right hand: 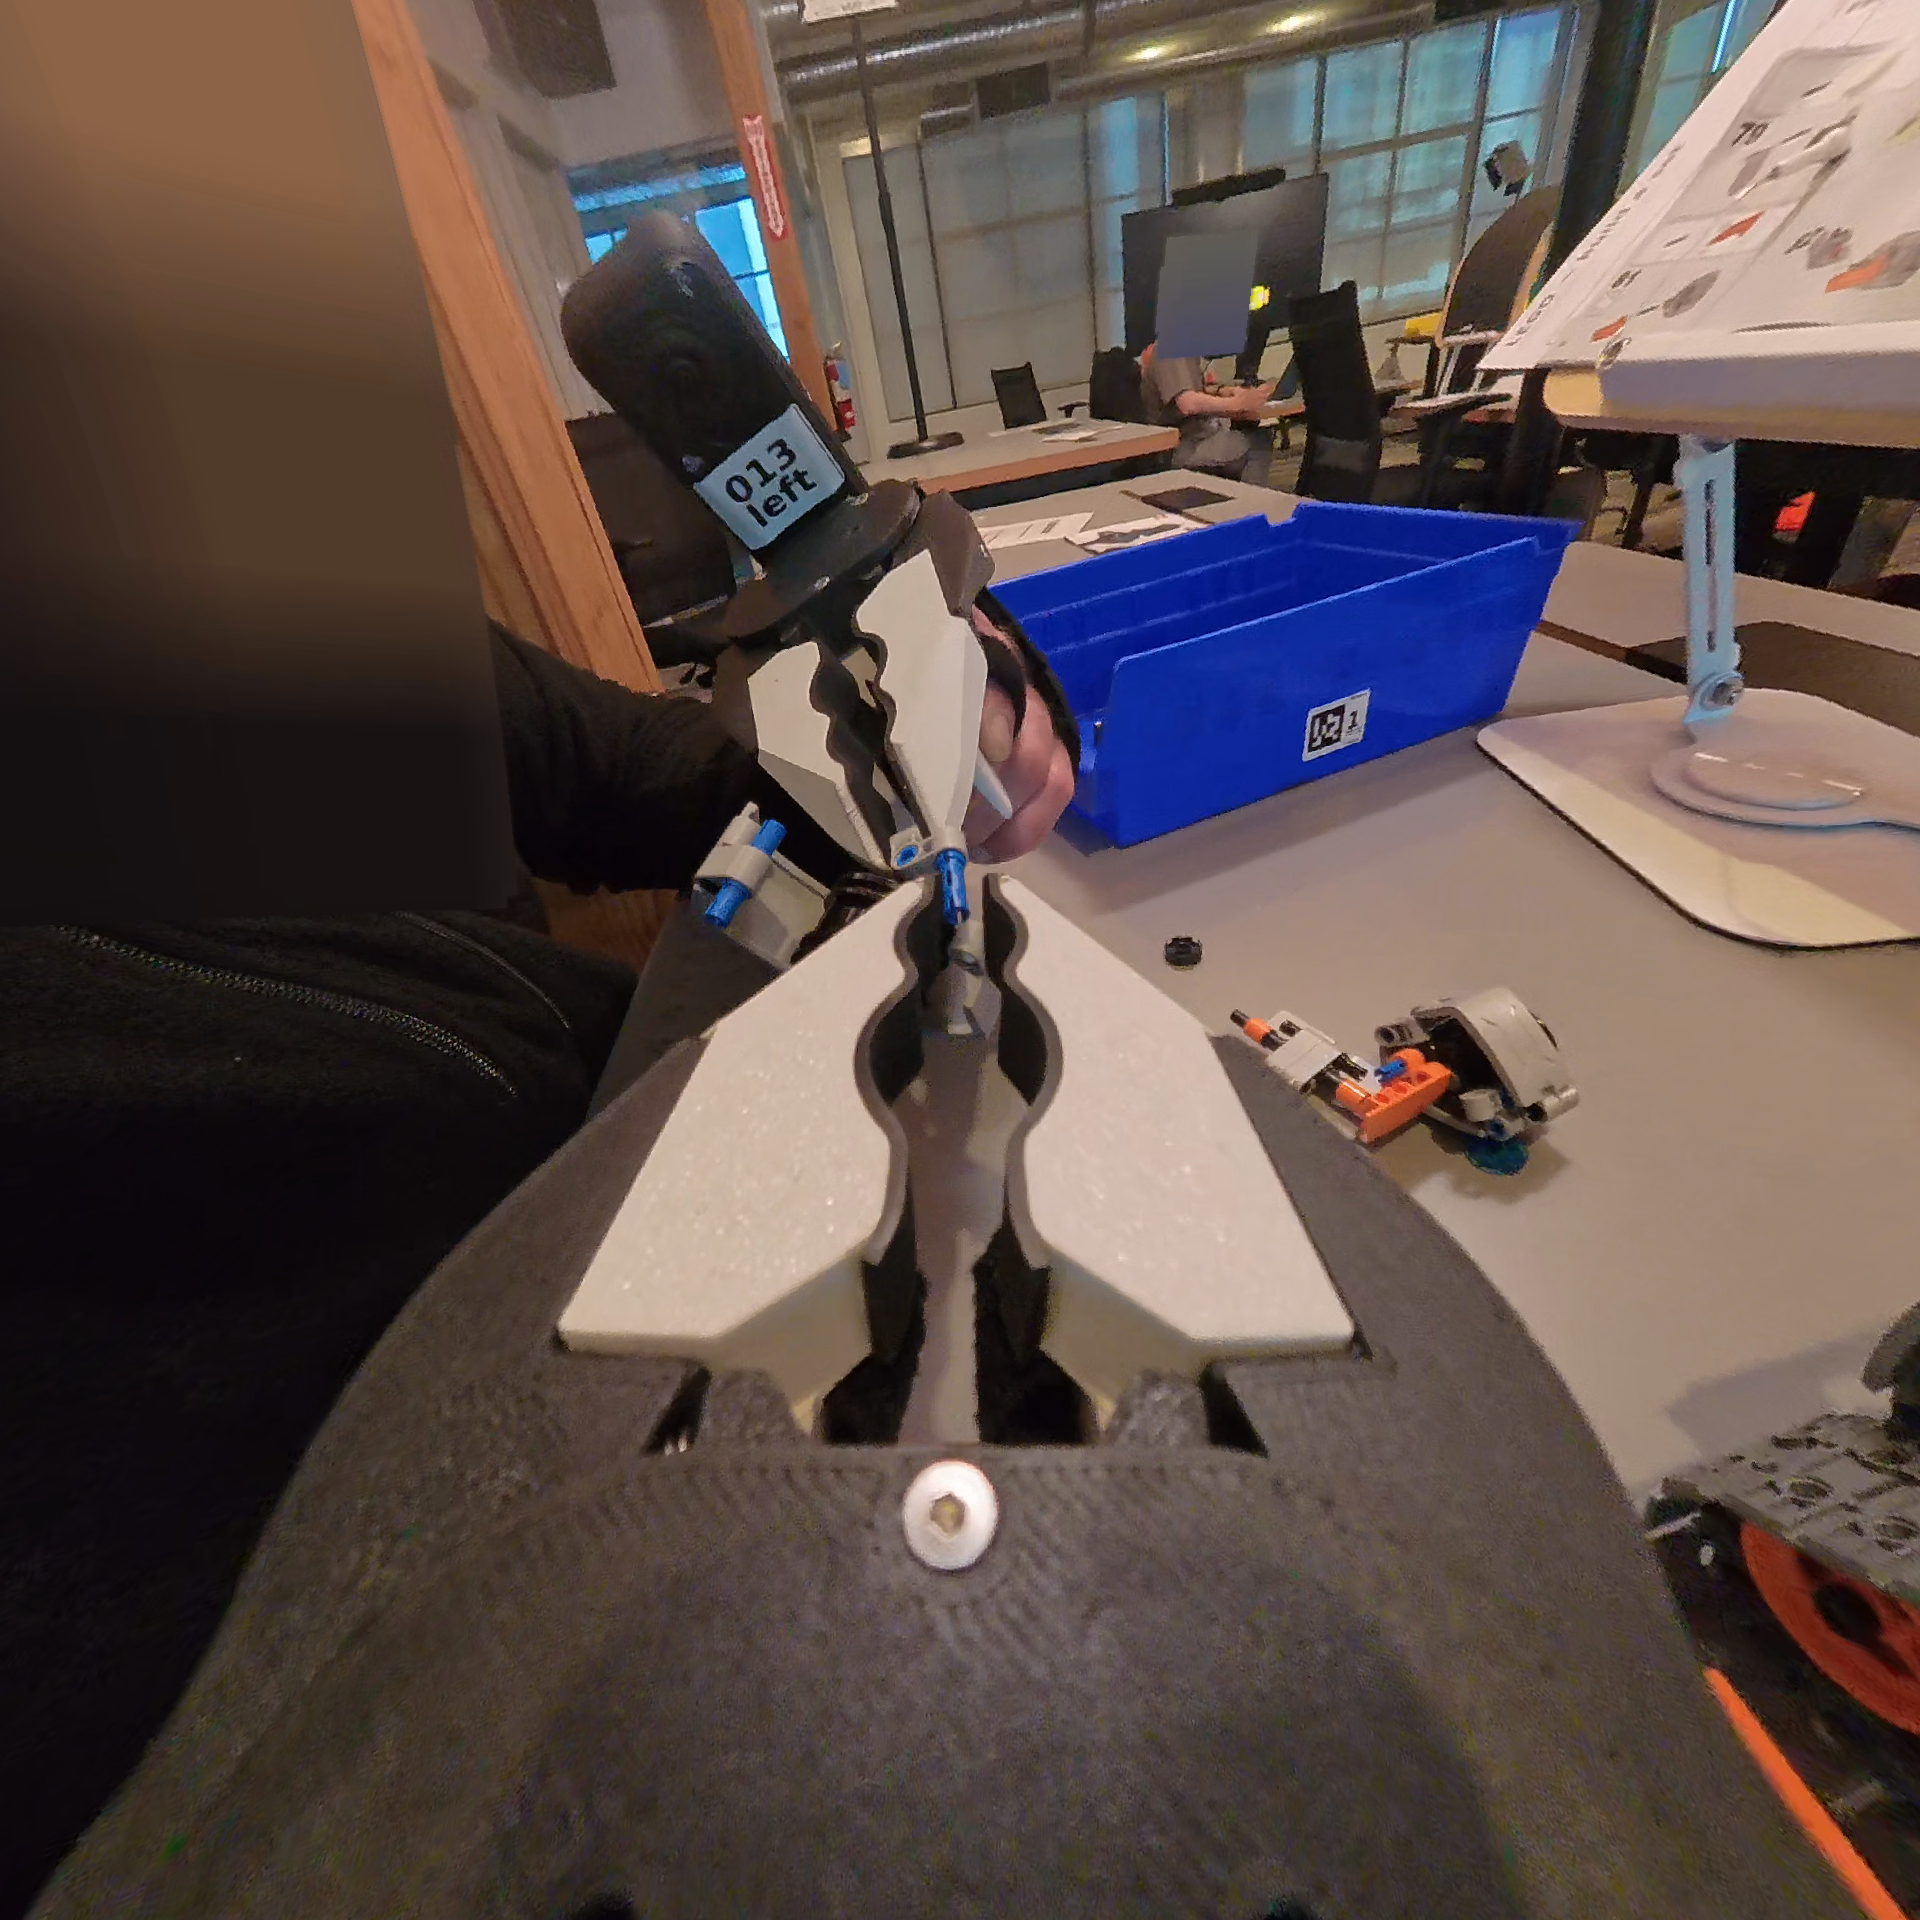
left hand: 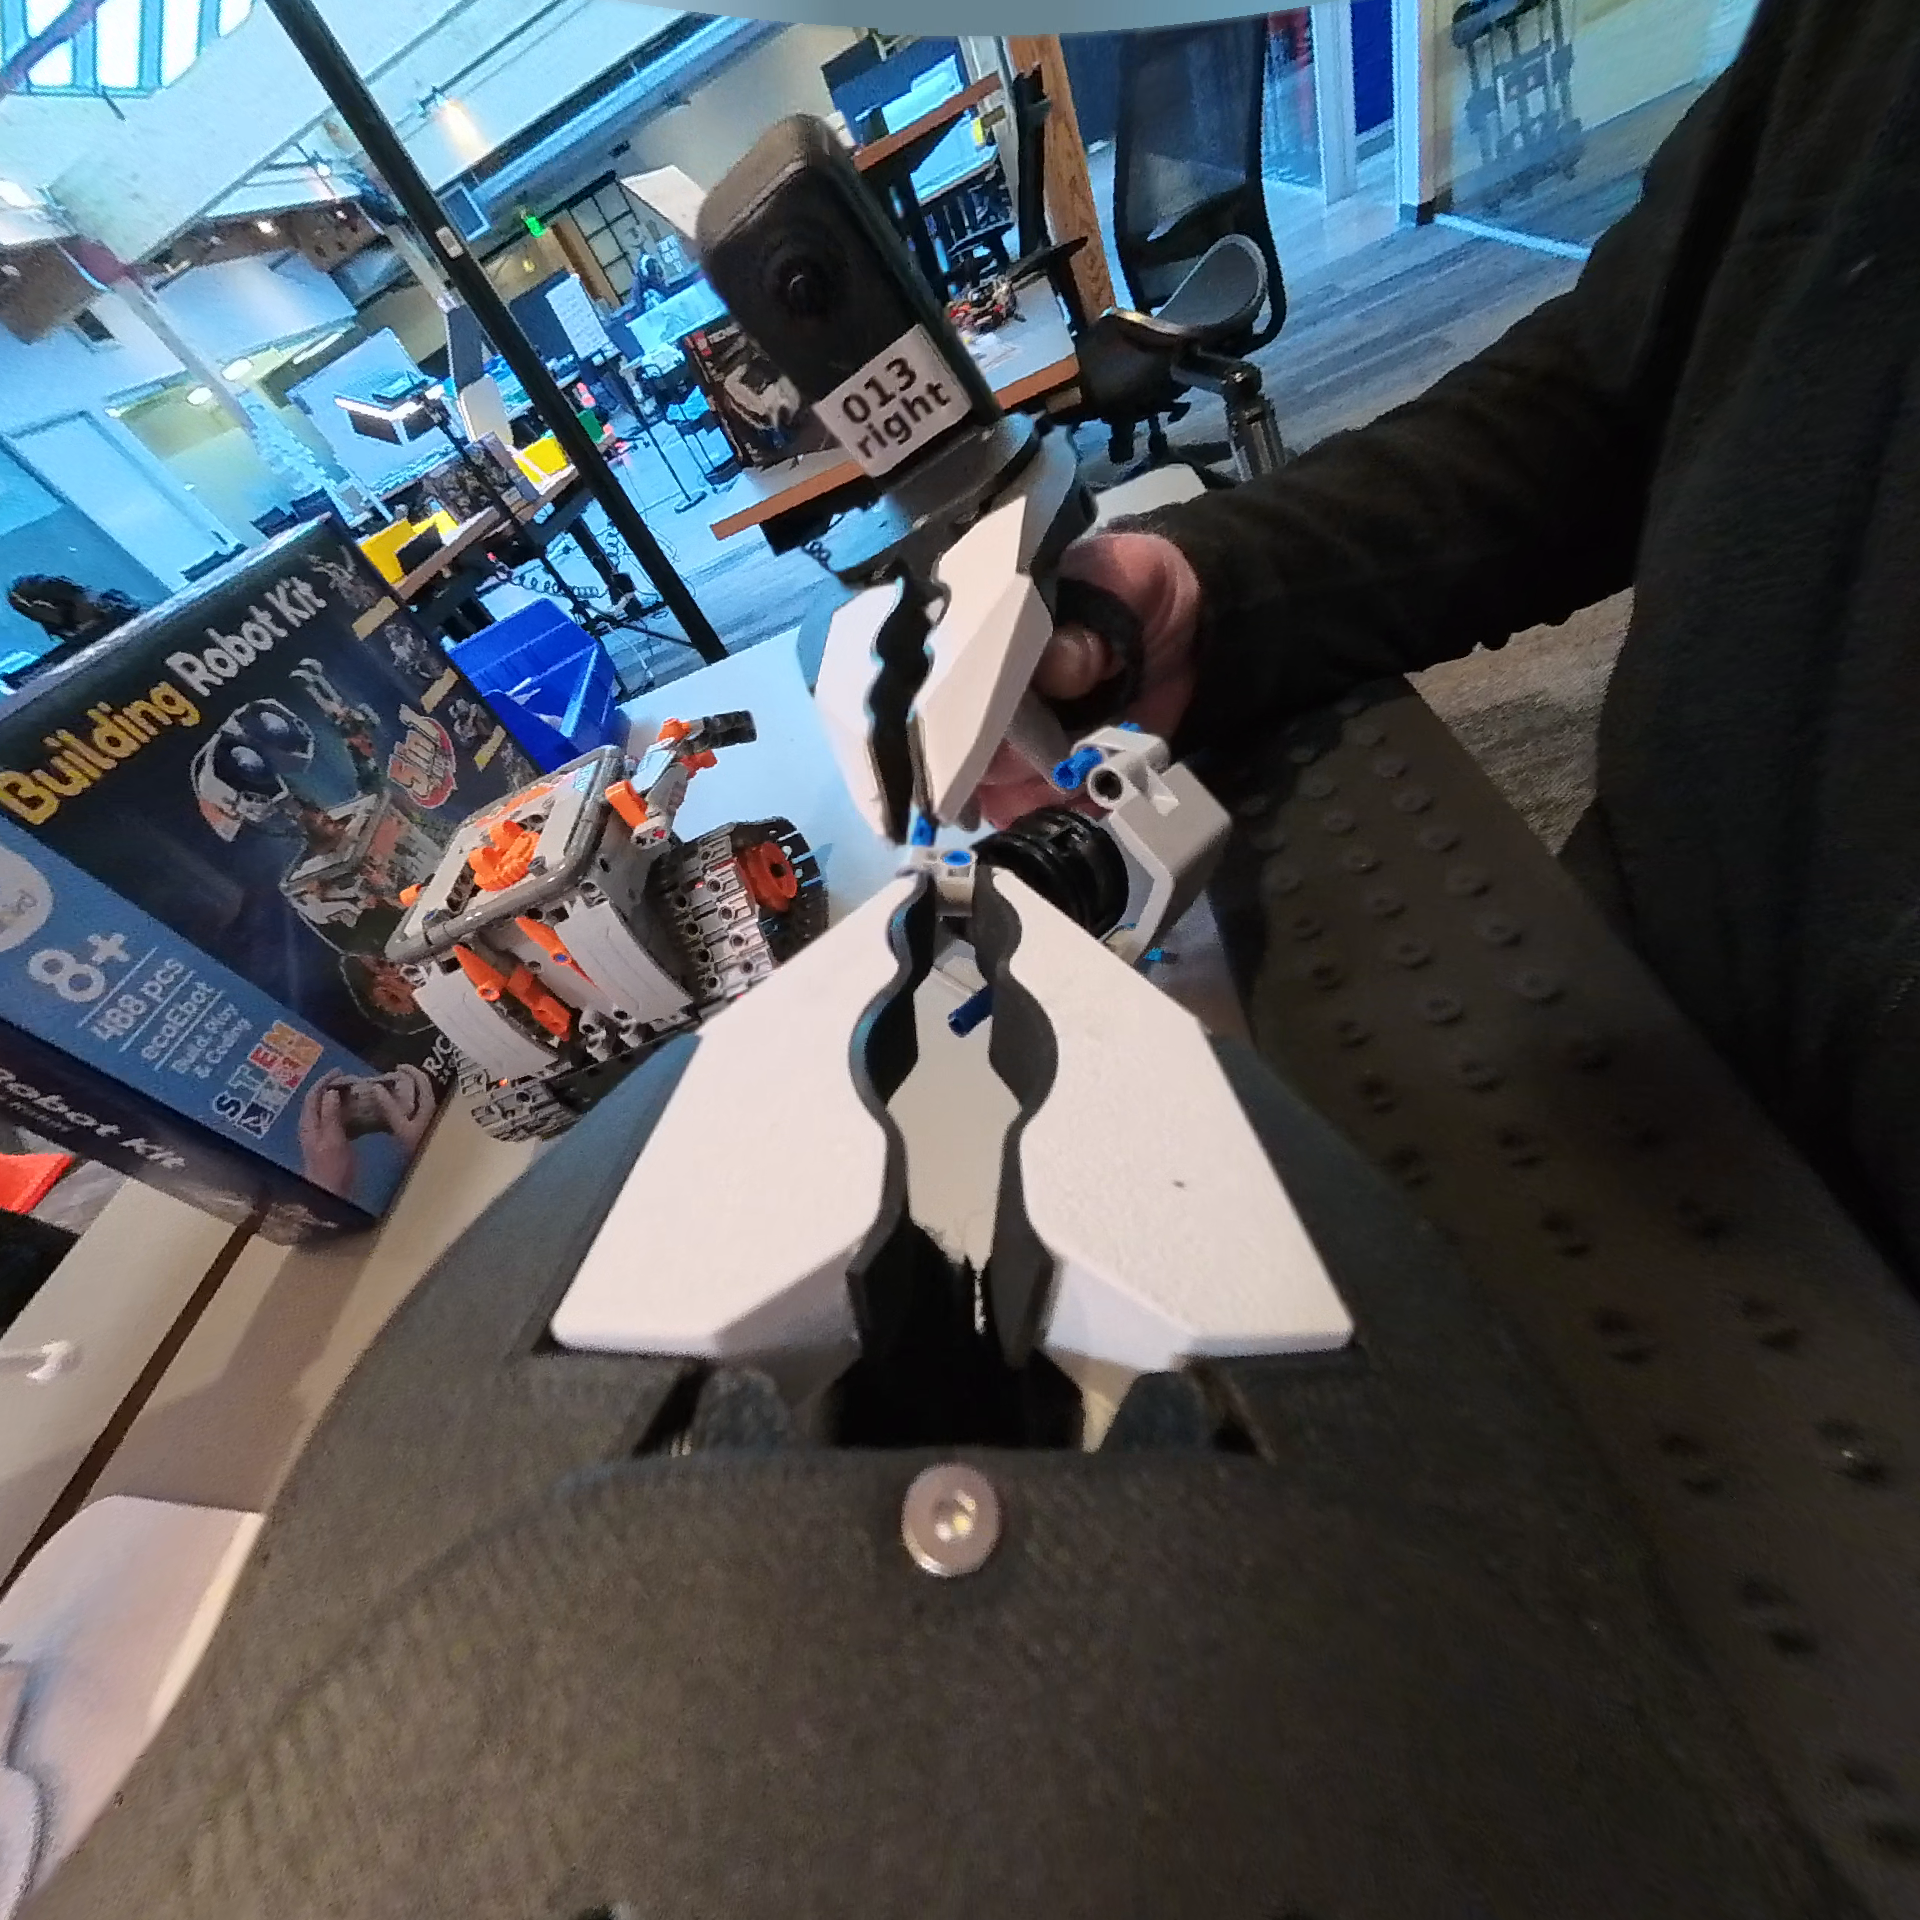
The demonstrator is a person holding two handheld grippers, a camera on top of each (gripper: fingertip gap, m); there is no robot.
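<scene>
Carefully, I held my left gripper (left hand: 951, 883) clamped on a small grey connector piece (left hand: 951, 868), tip to tip above the table (right hand: 1455, 935) with my right gripper (right hand: 951, 894), pinching a blue pin (right hand: 951, 881); both needed steady alignment, I judged.

Printed lettering stands on a white sticker (left hand: 896, 403) and a pale blue sticker (right hand: 769, 488), each on a black camera body, and across the dark blue cardboard kit box (left hand: 208, 831). The blue plastic bin (right hand: 1195, 665) bears a white coded sticker (right hand: 1334, 724); the white instruction sheet (right hand: 1714, 187) carries small print.
</scene>
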